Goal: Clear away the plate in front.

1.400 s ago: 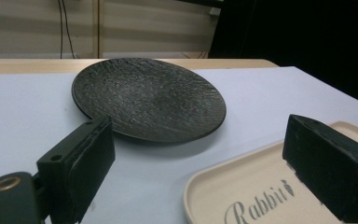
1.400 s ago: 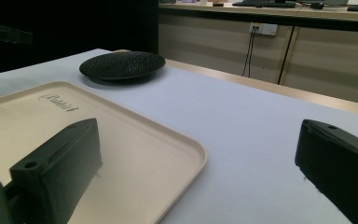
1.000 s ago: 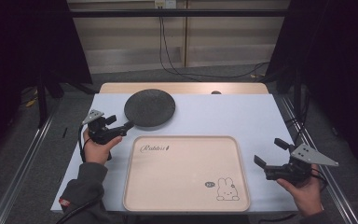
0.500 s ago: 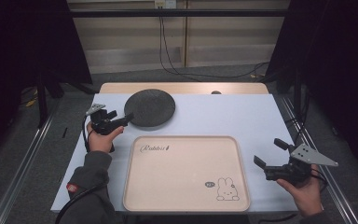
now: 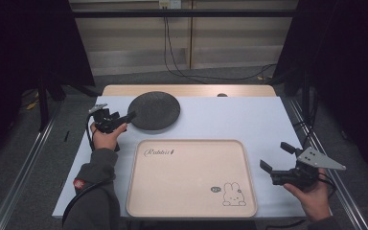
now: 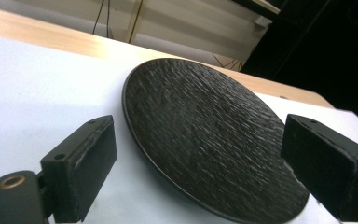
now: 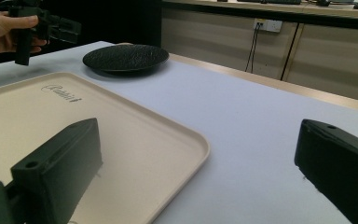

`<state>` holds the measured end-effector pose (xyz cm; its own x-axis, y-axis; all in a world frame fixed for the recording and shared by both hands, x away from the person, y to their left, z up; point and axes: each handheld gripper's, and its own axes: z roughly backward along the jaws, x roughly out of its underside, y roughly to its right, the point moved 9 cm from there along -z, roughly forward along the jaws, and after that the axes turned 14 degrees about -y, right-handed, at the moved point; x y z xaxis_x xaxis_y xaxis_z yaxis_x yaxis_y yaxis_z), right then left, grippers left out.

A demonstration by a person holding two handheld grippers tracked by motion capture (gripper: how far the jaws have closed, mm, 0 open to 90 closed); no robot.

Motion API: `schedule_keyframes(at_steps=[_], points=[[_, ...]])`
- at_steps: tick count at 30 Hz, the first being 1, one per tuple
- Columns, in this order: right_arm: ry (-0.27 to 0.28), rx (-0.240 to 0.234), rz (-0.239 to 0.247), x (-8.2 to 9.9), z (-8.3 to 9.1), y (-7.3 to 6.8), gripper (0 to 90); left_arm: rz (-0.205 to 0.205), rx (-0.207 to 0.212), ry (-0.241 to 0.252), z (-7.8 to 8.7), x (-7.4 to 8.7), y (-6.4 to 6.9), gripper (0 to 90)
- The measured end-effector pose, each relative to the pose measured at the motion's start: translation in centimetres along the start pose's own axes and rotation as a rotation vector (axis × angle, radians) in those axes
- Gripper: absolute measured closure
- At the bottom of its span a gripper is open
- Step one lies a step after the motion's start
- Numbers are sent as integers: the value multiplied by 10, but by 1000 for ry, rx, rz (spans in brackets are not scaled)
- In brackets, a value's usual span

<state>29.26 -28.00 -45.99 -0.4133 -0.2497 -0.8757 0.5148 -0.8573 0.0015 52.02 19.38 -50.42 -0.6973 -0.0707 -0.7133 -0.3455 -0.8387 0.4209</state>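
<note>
A round dark textured plate [image 5: 154,110] lies at the back left of the white table. My left gripper [image 5: 126,119] is open at the plate's left rim. In the left gripper view the plate [image 6: 205,135] spreads between the two jaws of that gripper [image 6: 200,154], which touch nothing. A large beige tray [image 5: 191,177] with a rabbit print lies at the front centre. Right of the tray, my right gripper [image 5: 277,157] is held open and empty. Its own view [image 7: 200,154] looks across the tray's corner [image 7: 177,140] toward the plate [image 7: 126,57] and the left gripper [image 7: 56,25].
A bare white tabletop [image 5: 249,120] stretches between plate and right gripper. A wooden strip [image 5: 187,90] runs along the table's far edge. Cables hang down the wall behind, and metal rails flank the table on the floor.
My left gripper has moved forward and right, from beside the tray's back left corner up to the plate's left rim. The right gripper has stayed put.
</note>
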Motion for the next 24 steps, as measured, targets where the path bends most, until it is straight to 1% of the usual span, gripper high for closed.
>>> schedule_keyframes(at_steps=[1,2,3,5,6,7,9,10,11,12,13,14,15,18,19,20,21,22,23,24], points=[[1,-2,-2,0,0,0,2,-4,-13,-2,-2,-1,-5,103],[0,0,0,0,0,0,2,10,-21,1,-3,-1,-6,104],[0,-1,0,0,0,0,2,3,-26,-10,-4,0,-9,110],[1,-3,-1,0,0,0,2,12,-37,-12,-6,0,-12,122],[1,-3,-1,0,0,0,2,24,-46,-8,-8,-1,-13,128],[-2,-2,-1,0,0,0,2,23,-51,-10,-8,-1,-15,134],[-4,2,-1,0,-1,0,2,31,-45,-5,-9,-3,-16,138],[-3,0,-1,0,-1,0,2,37,-52,-4,-10,-4,-16,138],[-5,-2,-1,0,-1,0,2,29,-57,-6,-11,-4,-16,142],[-5,1,-1,0,-1,0,2,29,-57,-6,-11,-4,-16,145],[-5,0,-1,0,-1,0,2,25,-65,-11,-13,-5,-19,145],[-5,1,0,0,-1,0,2,39,-71,-3,-14,-5,-19,146],[-5,-2,2,0,-1,0,2,43,-76,2,-15,-6,-21,151],[-6,-2,-7,0,0,1,2,45,-72,6,-16,-7,-21,165],[-4,-1,-8,0,0,1,2,41,-78,5,-19,-8,-21,168],[-3,-1,-9,0,0,1,2,44,-72,6,-20,-9,-20,169],[-2,-3,-5,0,0,1,2,44,-81,2,-21,-9,-21,169],[-1,-1,-8,0,0,2,2,52,-86,8,-22,-9,-22,177],[-7,-6,-6,0,0,1,3,52,-86,8,-22,-9,-22,186],[-7,-8,-1,1,0,1,5,65,-111,9,-23,-9,-25,200]])
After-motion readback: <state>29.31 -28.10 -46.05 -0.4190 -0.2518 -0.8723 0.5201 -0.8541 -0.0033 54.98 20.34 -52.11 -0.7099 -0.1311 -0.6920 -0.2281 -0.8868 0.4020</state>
